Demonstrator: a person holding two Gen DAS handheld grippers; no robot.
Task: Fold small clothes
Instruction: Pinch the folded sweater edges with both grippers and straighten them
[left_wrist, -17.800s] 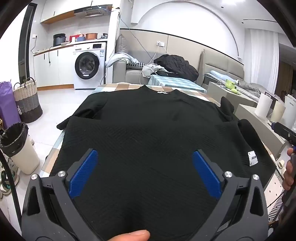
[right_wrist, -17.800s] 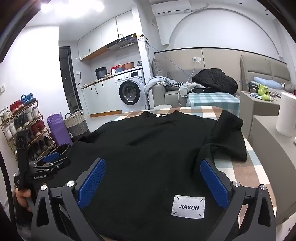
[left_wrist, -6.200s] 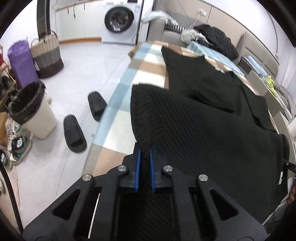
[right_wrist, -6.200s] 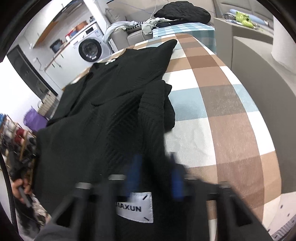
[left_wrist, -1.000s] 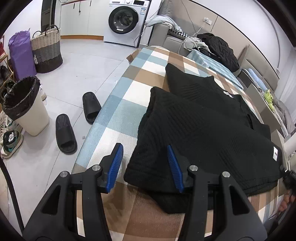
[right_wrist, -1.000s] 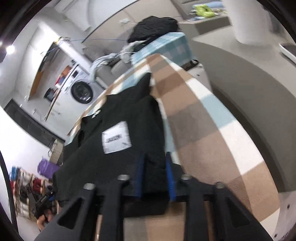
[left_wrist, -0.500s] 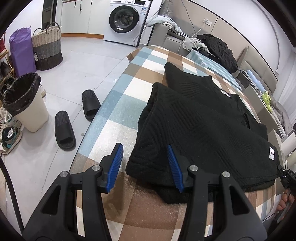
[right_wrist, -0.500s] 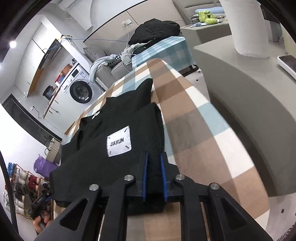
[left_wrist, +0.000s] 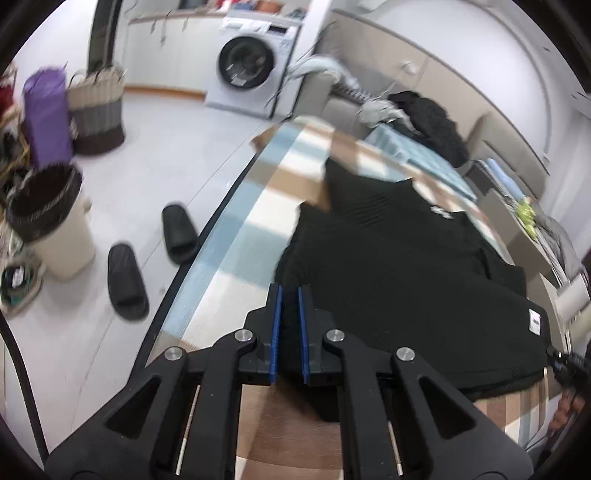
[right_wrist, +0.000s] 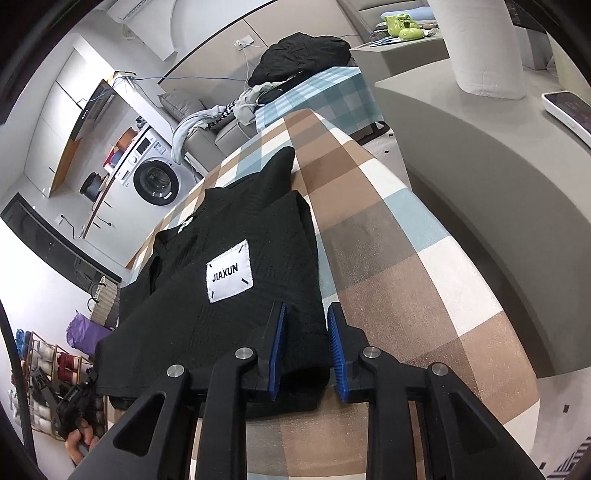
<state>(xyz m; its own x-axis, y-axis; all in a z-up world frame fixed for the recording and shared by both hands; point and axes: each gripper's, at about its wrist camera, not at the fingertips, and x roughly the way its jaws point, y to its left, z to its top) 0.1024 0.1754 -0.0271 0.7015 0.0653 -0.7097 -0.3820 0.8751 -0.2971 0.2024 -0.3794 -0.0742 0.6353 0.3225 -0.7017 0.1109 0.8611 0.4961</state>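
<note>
A black knit sweater (left_wrist: 406, 266) lies folded on the checked table (left_wrist: 236, 236), its white JIAXUN label (right_wrist: 229, 270) facing up. My left gripper (left_wrist: 288, 291) is shut on the sweater's near left corner, and black fabric fills the thin gap between its blue pads. In the right wrist view the sweater (right_wrist: 258, 229) has its near right corner between the jaws of my right gripper (right_wrist: 306, 310). Those jaws are opening, and the fabric rests slack on the table (right_wrist: 406, 258). The left wrist view is blurred.
On the floor left of the table stand a lined bin (left_wrist: 48, 218), two black slippers (left_wrist: 127, 280), a basket (left_wrist: 96, 107) and a washing machine (left_wrist: 251, 66). Close on the table's right runs a grey counter (right_wrist: 480, 147) carrying a paper roll (right_wrist: 480, 48).
The left jaws went from wide open around the sweater's near left corner to shut on it. The right jaws, pinched on the near right corner before, have spread apart.
</note>
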